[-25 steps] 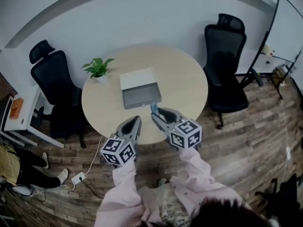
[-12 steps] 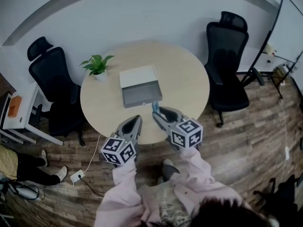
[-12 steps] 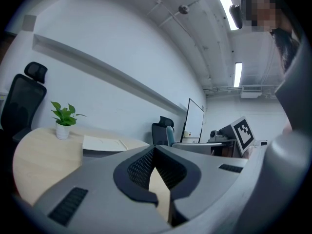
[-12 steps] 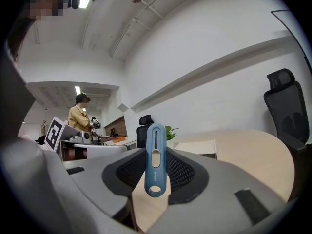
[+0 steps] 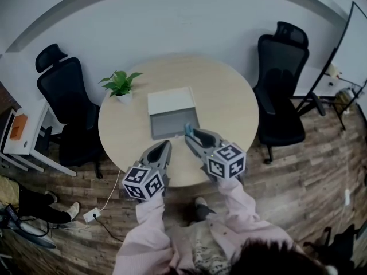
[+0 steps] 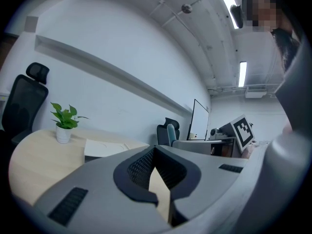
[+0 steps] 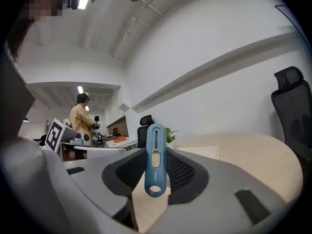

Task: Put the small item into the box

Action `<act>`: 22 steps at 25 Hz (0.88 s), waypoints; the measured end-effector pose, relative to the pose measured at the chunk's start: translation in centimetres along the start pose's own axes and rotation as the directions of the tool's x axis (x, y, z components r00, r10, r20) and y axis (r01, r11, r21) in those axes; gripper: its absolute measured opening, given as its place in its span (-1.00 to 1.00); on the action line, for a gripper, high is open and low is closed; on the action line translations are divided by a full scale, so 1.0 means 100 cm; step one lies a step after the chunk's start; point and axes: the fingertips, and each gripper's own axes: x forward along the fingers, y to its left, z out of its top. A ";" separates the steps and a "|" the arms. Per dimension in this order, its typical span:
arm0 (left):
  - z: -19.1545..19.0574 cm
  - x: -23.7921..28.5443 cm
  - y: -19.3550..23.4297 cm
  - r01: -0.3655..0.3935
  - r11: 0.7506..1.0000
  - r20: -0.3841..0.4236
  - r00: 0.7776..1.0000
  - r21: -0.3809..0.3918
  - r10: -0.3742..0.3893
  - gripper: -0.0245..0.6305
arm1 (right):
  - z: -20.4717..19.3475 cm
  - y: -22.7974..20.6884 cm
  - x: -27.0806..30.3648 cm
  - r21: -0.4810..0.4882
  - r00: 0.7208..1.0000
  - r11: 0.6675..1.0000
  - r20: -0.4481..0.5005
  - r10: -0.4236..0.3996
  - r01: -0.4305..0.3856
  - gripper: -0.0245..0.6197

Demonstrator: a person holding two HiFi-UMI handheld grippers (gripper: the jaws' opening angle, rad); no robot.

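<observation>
A round wooden worktop carries an open box. The right gripper pinches an upright blue small item in its fingers; the left gripper has its fingers together, empty.

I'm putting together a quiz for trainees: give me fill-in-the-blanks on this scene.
The right hand-held gripper holds a small ____ item. The left hand-held gripper holds ____. In the head view, the potted plant stands to the ____ of the box.
Missing words: blue; nothing; left.
</observation>
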 end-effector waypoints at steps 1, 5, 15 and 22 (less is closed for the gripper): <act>0.001 0.004 0.003 -0.002 1.000 0.001 1.000 -0.001 0.002 -0.91 | 0.002 -0.004 0.004 -0.003 1.000 1.000 -0.001 0.004 -0.004 -0.52; 0.004 0.018 0.013 -0.015 1.000 0.003 1.000 -0.007 0.015 -0.90 | 0.006 -0.016 0.017 -0.002 1.000 1.000 -0.014 0.018 -0.018 -0.52; 0.008 0.045 0.028 -0.046 0.999 -0.003 0.999 -0.024 0.046 -0.91 | 0.012 -0.042 0.037 0.004 0.998 0.999 -0.036 0.044 -0.044 -0.52; 0.008 0.058 0.036 -0.074 0.997 -0.009 0.997 -0.037 0.074 -0.90 | 0.016 -0.056 0.048 0.011 0.996 0.998 -0.049 0.069 -0.068 -0.52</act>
